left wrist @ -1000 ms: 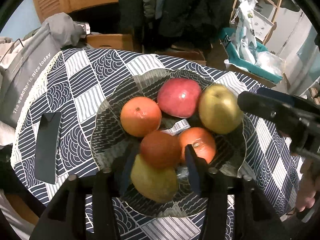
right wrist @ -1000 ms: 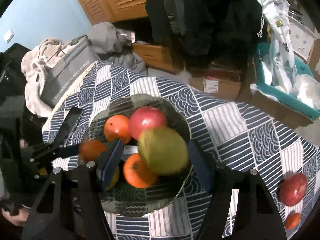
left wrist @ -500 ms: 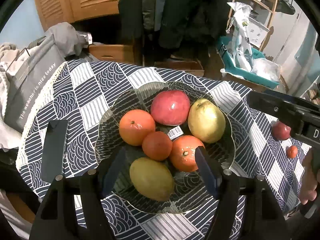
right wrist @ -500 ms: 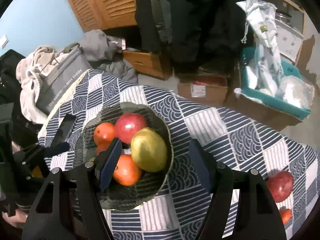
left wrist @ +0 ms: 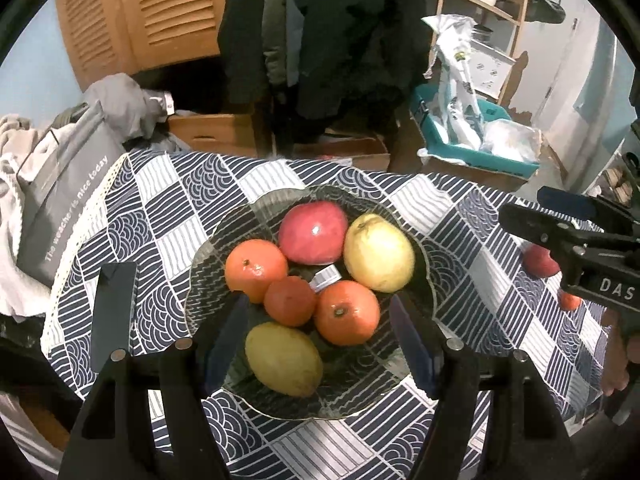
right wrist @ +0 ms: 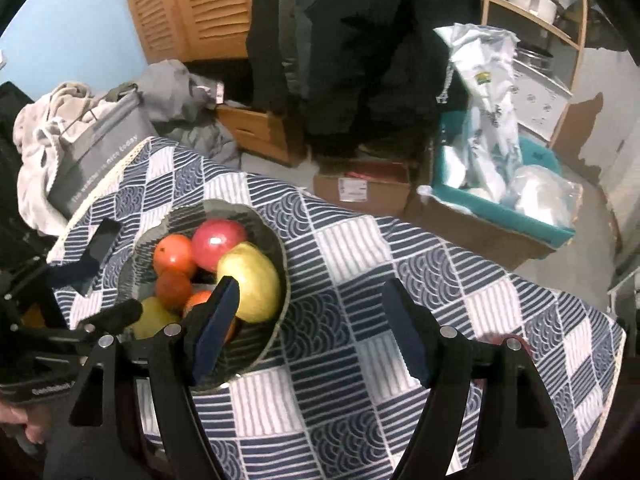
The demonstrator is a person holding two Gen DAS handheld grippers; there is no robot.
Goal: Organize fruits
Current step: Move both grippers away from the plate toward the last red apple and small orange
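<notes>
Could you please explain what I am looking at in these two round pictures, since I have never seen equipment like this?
There is no robot here: a person holds a two-finger gripper in each hand, and a fisheye camera on each looks forward along its fingers. One picture comes from the left gripper, the other from the right gripper; the black prongs at the bottom of each are that gripper's own fingers.

On the patterned tablecloth stands a dark glass bowl with six fruits: a red apple, two yellow-green pears, two oranges and a smaller darker orange fruit. Another red fruit and a small orange one lie loose on the cloth beyond the bowl.

Neither gripper holds anything. The left stands open over the bowl; the right one's jaws are opening over bare cloth.
</notes>
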